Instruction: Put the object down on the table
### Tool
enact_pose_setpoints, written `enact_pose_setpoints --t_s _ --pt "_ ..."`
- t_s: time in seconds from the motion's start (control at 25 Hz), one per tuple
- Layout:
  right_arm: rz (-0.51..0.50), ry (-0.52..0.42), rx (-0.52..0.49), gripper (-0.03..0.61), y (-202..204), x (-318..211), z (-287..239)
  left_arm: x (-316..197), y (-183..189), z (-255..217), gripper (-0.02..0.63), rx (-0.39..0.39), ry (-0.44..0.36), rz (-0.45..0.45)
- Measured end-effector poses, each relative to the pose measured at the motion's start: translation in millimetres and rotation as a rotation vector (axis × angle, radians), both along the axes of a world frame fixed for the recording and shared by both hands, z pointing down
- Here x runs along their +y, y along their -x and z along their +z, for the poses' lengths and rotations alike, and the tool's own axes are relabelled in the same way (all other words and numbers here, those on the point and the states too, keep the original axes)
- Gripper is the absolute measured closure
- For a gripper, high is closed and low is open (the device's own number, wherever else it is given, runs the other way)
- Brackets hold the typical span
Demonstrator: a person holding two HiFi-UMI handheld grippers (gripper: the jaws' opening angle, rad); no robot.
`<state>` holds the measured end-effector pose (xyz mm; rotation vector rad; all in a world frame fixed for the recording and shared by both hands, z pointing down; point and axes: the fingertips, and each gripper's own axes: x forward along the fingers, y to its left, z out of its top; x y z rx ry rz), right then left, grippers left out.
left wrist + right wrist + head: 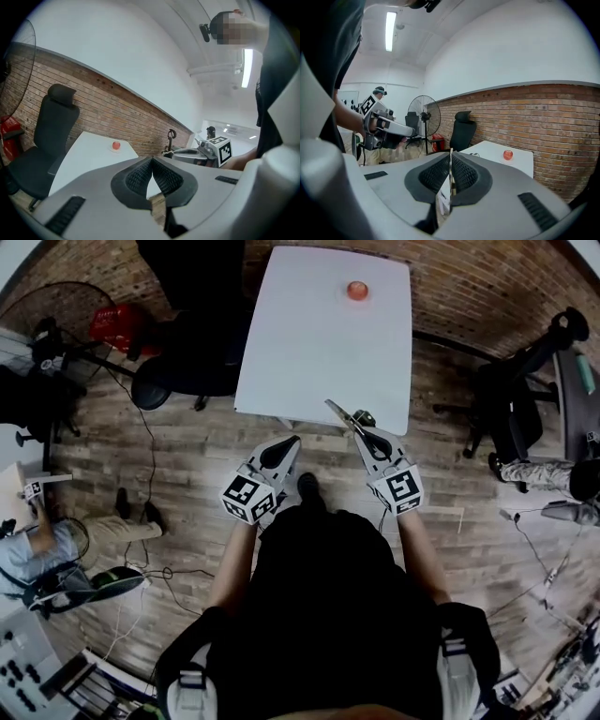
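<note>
- Head view: high above, facing steeply down; left tool (294, 441) and right tool (364, 435) close below, table (319, 343) farther ahead.
- Left tool view: close behind own jaws, facing table and brick wall (117, 108).
- Right tool view: likewise, aimed at same table, left tool at picture's left.
- Shared by all three: table with red object (357, 290).

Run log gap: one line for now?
left gripper: shut, empty | right gripper: shut on thin flat object | table: red object on it
</note>
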<state>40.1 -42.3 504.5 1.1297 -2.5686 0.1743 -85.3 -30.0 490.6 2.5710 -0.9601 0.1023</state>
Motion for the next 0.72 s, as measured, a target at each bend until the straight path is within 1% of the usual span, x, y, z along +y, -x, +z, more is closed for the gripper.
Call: enact_pose_setpoints --t_s 0.32,0.52,0.72 --pt "0.059 -0.018 0.002 0.572 12.5 -21.6 -0.8 -20.0 15.8 3.5 0.592 -0.006 0.000 0.053" --pt "0.063 -0.009 0.014 0.572 20.5 -23.8 2.3 -23.9 32.6 12.7 0.592 0.010 0.026 0.040" --pt "0.061 -0.002 0.022 0.571 24.7 -29.9 2.3 -26.7 39.1 16.3 0.592 0.021 0.034 0.023"
